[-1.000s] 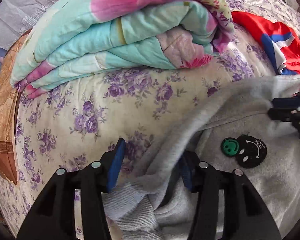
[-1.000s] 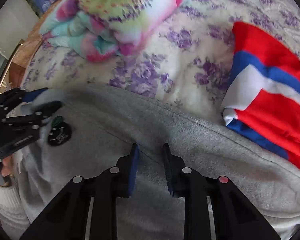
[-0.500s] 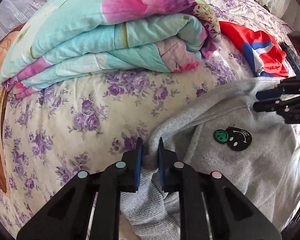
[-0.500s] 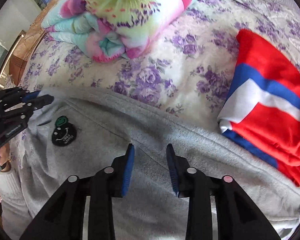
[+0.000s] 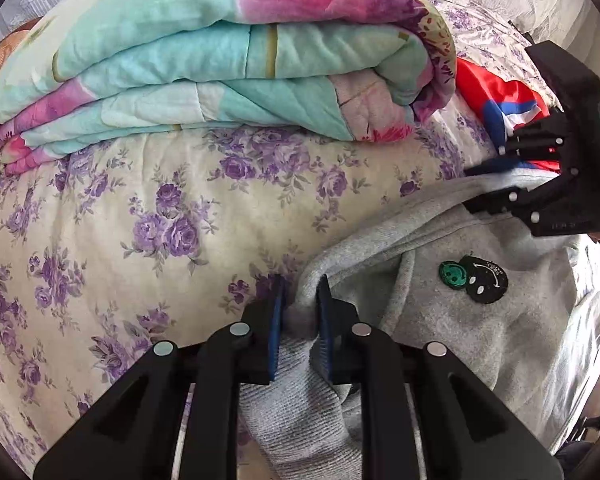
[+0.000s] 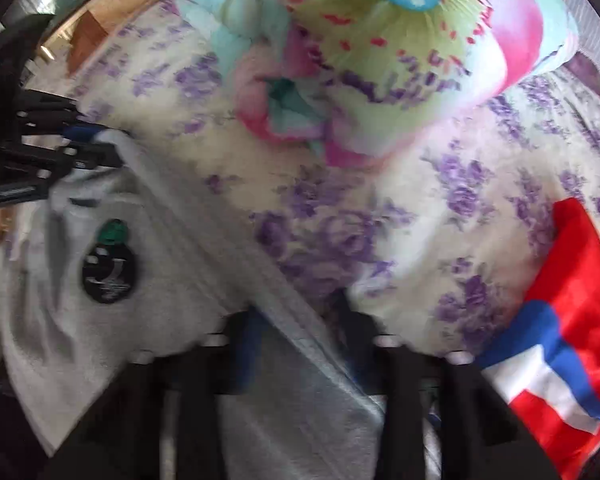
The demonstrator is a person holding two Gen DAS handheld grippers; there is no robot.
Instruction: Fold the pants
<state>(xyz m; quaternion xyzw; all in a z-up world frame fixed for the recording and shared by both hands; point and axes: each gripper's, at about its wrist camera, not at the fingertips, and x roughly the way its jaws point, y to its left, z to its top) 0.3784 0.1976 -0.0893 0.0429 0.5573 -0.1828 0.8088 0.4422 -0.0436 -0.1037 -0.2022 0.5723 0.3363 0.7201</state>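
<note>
Grey sweatpants [image 5: 480, 344] with a green and black smiley patch [image 5: 474, 278] lie on a floral bedsheet [image 5: 180, 220]. My left gripper [image 5: 300, 304] is shut on a folded edge of the pants near their ribbed band. My right gripper [image 6: 300, 312] is open, its fingers either side of the pants' far edge [image 6: 292, 380]; that view is blurred. The right gripper also shows in the left wrist view [image 5: 548, 176], straddling the grey edge. The left gripper shows at the left of the right wrist view [image 6: 60, 148].
A folded turquoise and pink quilt [image 5: 220, 60] lies at the back of the bed. A red, white and blue garment [image 6: 560, 340] lies to the right, close to the right gripper. A wooden bed edge [image 6: 88, 32] shows at far left.
My left gripper closed on the pants' edge and stays shut. My right gripper opened wider and moved forward to the pants' far edge, nearer the quilt.
</note>
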